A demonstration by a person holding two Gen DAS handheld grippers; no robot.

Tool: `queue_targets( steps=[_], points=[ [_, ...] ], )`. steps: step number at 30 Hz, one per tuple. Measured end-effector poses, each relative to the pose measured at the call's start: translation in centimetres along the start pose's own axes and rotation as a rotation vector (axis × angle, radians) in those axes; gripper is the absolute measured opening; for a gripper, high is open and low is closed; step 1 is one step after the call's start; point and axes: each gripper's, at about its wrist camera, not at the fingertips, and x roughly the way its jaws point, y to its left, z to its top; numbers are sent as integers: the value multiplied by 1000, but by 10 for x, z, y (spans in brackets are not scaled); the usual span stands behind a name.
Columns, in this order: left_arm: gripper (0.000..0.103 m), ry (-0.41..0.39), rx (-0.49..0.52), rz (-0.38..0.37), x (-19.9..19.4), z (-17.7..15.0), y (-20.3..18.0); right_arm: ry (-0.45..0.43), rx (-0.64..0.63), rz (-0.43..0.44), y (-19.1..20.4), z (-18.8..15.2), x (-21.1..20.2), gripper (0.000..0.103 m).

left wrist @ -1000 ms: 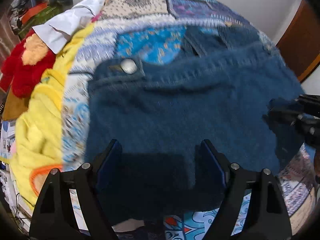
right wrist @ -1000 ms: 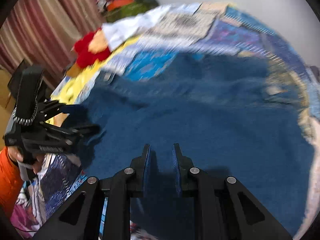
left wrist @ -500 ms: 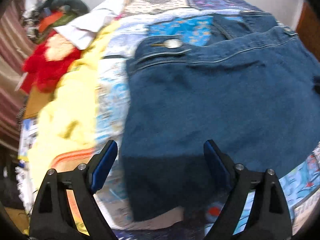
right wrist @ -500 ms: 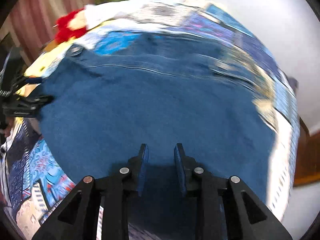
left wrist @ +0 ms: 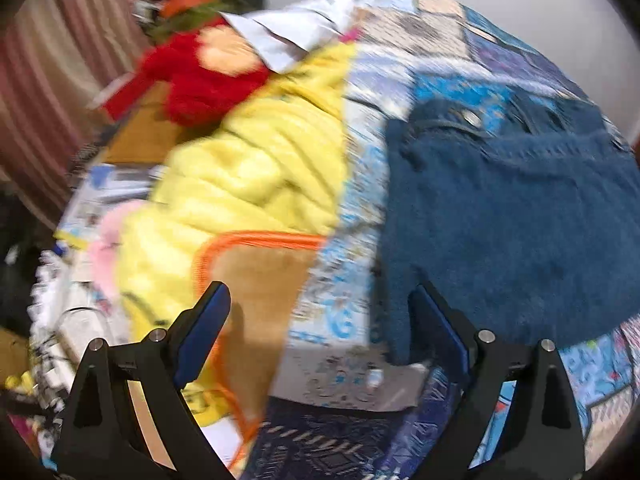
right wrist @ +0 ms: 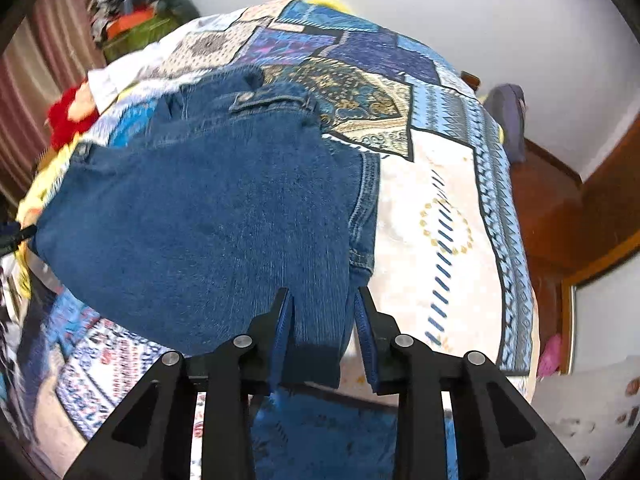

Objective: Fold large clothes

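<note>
Folded blue jeans lie flat on a patchwork bedspread, waistband and metal button at the far side. My left gripper stands wide open over the bedspread just off the jeans' left edge, with nothing between its fingers. In the right wrist view the jeans fill the middle. My right gripper hangs over their near right corner with its jaws opening. Denim shows in the gap, and the pads do not press on it. The left gripper's dark tip shows at the far left.
A yellow blanket, a red plush toy and a white cloth crowd the bed's left side. A brown orange-rimmed piece lies near my left fingers. Bare bedspread stretches right of the jeans; wooden furniture stands beyond.
My left gripper slid left off the jeans to the bedspread beside the yellow blanket. My right gripper moved right to the jeans' right corner and its jaws parted.
</note>
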Motion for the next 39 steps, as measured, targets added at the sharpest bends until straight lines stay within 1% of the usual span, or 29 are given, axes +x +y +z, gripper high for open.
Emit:
queue_targets(
  steps=[1, 3, 4, 6, 8, 9, 11, 14, 15, 16, 17, 19, 20, 23, 24, 25, 26, 27, 28, 29, 31, 32, 34, 36, 39],
  points=[
    [94, -10, -10, 6, -6, -1, 2, -13, 7, -2, 2, 2, -5, 27],
    [94, -19, -58, -41, -15, -2, 4, -42, 8, 19, 10, 5, -15, 27],
    [94, -26, -95, -80, -19, -5, 7, -57, 1, 42, 18, 8, -20, 27],
    [94, -23, -185, -186, -21, -9, 8, -82, -18, 90, 37, 12, -29, 27],
    [94, 18, -255, -294, -16, -15, 3, -104, -44, 131, 60, 20, -32, 28],
    [94, 52, -285, -354, -10, -19, -2, -111, -54, 141, 68, 21, -32, 28],
    [94, 111, -317, -420, 1, -24, -14, -119, -86, 171, 92, 26, -29, 28],
    [94, 196, -359, -495, 21, -31, -27, -95, -145, 204, 127, 29, -12, 28],
    [94, 227, -384, -534, 29, -34, -31, -79, -160, 204, 132, 30, -4, 28],
    [94, 244, -402, -562, 34, -35, -33, -53, -175, 200, 139, 29, 5, 28],
    [94, 269, -430, -605, 42, -36, -36, -5, -189, 196, 146, 28, 21, 28],
    [94, 299, -468, -674, 55, -34, -40, 58, -193, 188, 149, 23, 41, 28],
    [94, 308, -492, -697, 62, -32, -42, 52, -190, 192, 149, 20, 47, 28],
    [93, 309, -555, -738, 82, -24, -44, 35, -199, 211, 147, 19, 45, 29],
    [92, 310, -583, -758, 89, -21, -46, 35, -206, 215, 147, 19, 45, 29],
    [88, 308, -614, -769, 96, -18, -47, 34, -210, 217, 147, 19, 45, 29],
    [85, 302, -646, -761, 100, -14, -50, 32, -211, 221, 146, 18, 45, 29],
    [78, 294, -654, -743, 103, -9, -53, 27, -212, 223, 145, 18, 45, 29],
    [72, 286, -648, -707, 104, -3, -57, 22, -215, 223, 146, 17, 44, 29],
    [69, 271, -636, -649, 102, 2, -62, 17, -217, 223, 145, 16, 44, 29],
    [59, 233, -614, -569, 96, 9, -69, 10, -216, 226, 144, 15, 43, 29],
    [55, 201, -591, -522, 89, 12, -72, 10, -213, 228, 144, 15, 43, 29],
    [41, 127, -532, -463, 70, 20, -77, 19, -207, 231, 144, 17, 43, 29],
    [35, 54, -471, -433, 50, 26, -81, 32, -200, 228, 145, 20, 40, 29],
    [33, -77, -364, -376, 10, 41, -91, 34, -204, 240, 150, 27, 31, 29]
  ],
)
